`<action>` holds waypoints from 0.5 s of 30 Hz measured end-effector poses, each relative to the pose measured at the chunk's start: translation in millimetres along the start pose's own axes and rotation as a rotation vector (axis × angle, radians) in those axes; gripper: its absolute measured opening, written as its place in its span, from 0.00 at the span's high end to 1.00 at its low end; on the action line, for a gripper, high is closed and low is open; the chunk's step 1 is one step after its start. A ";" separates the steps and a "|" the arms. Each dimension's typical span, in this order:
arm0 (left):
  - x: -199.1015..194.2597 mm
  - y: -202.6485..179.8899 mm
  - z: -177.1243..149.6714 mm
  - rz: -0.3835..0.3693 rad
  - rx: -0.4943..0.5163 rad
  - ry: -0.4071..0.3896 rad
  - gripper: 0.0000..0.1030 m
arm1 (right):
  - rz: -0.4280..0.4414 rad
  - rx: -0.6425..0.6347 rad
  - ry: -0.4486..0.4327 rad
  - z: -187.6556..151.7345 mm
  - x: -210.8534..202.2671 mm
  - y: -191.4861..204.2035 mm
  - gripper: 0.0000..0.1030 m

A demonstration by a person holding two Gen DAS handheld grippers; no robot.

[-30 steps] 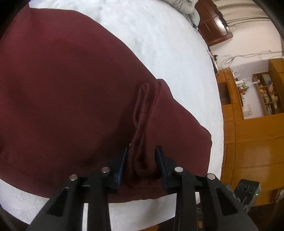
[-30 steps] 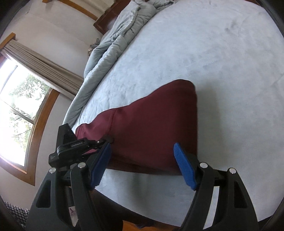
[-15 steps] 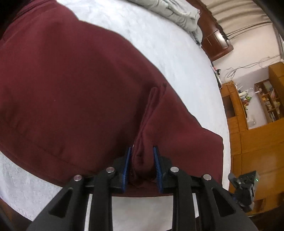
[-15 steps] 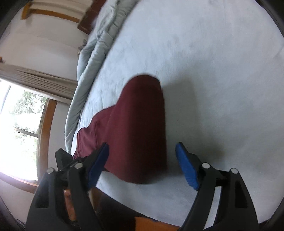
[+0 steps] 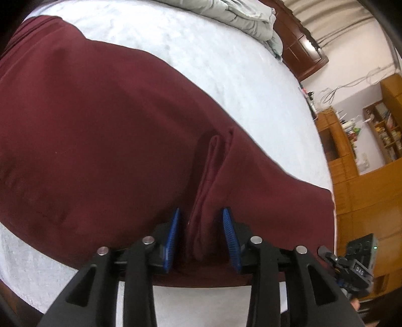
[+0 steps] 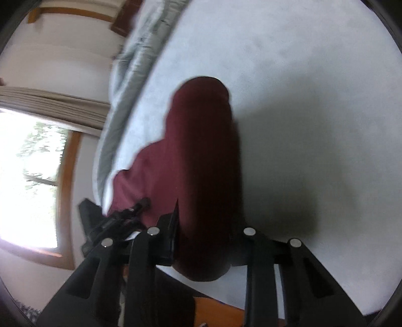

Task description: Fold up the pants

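Dark red pants (image 5: 100, 125) lie spread across a white bed (image 5: 226, 63). A raised fold of their cloth stands between the blue pads of my left gripper (image 5: 202, 239), near the pants' front edge. Its jaws are opening, and a dark gap shows beside the fold. In the right wrist view the pants (image 6: 201, 140) run away from me as a narrow band. My right gripper (image 6: 208, 234) is closing on the near end of that band. The cloth fills the gap, meets the left pad and bulges over the right one, hiding it.
A grey duvet (image 5: 238, 15) is heaped at the bed's far end, also seen in the right wrist view (image 6: 135, 65). Wooden cabinets and shelves (image 5: 364, 188) stand past the bed's right side. A bright window (image 6: 30, 176) with curtains is on the left. The bed's near edge runs just under both grippers.
The left jaws, which squeezed the fold half a second ago, have spread apart. The right gripper came down over the pants' end, and its wide-open jaws closed onto the cloth.
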State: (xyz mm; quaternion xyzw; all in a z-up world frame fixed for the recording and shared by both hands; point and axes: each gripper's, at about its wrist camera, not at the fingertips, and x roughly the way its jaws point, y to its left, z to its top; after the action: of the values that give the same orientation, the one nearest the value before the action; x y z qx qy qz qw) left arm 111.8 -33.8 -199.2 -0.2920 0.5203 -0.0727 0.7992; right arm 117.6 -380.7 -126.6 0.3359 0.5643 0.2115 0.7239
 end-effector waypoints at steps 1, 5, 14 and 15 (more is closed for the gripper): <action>1.7 -2.4 -1.5 0.016 0.023 -0.008 0.64 | -0.068 -0.004 0.025 -1.7 10.5 -5.0 0.74; -3.1 -9.6 -1.3 0.032 0.075 0.004 0.63 | -0.079 0.033 0.055 -2.0 21.5 -19.0 0.67; -41.0 -57.7 27.4 -0.047 0.150 -0.105 0.54 | -0.225 -0.238 -0.116 29.7 -35.9 43.9 0.51; -34.9 -66.7 29.6 -0.078 0.160 -0.091 0.54 | -0.219 -0.246 -0.110 34.0 -33.8 45.7 0.51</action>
State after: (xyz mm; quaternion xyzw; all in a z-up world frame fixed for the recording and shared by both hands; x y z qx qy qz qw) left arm 134.6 -62.2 -127.0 -0.2503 0.4644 -0.1319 0.8392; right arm 144.3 -381.0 -66.0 0.1923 0.5268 0.1800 0.8082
